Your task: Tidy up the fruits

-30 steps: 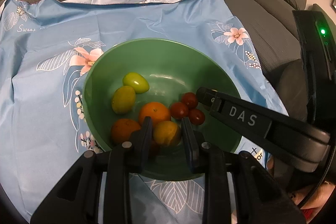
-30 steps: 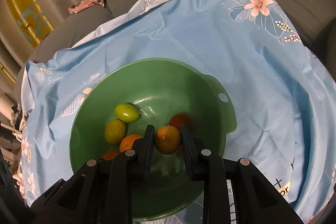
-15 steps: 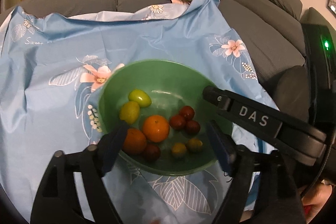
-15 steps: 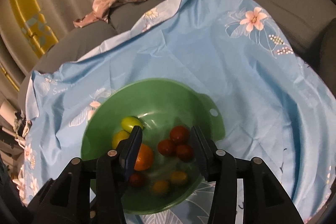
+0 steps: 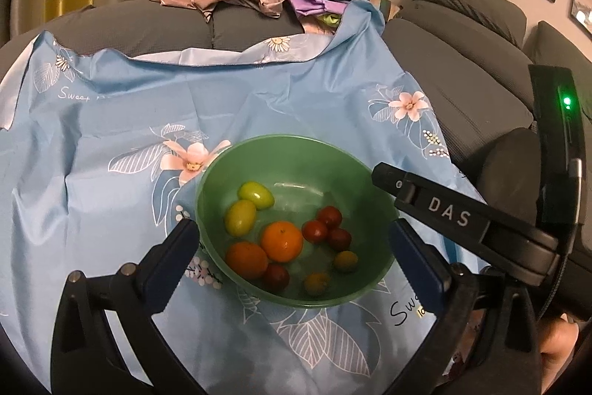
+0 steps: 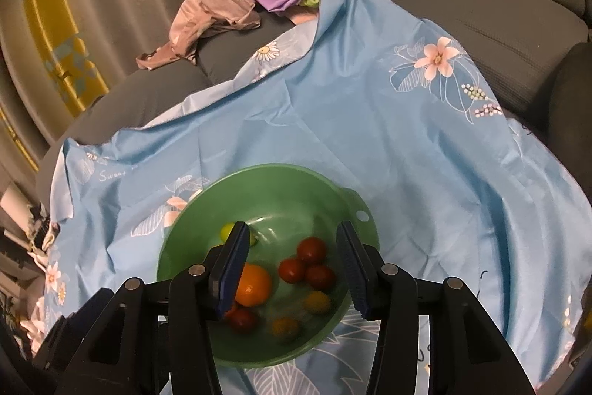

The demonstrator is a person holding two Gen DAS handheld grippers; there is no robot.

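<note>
Two views. Left wrist: left tongs (image 5: 292, 261) released wide, empty, straddling the round green plastic bowl (image 5: 222, 169) of fruit on the blue floral cloth (image 5: 111, 121); right tongs' arm crosses beside the rim. Right wrist: right tongs (image 6: 292, 269) released, empty, above the bowl; only here its holed handle tab (image 6: 360, 213) shows.

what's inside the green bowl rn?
Green bowl holds two oranges, two green fruits, four red cherry tomatoes, two small yellowish ones. In the right wrist view, a finger hides some.
</note>
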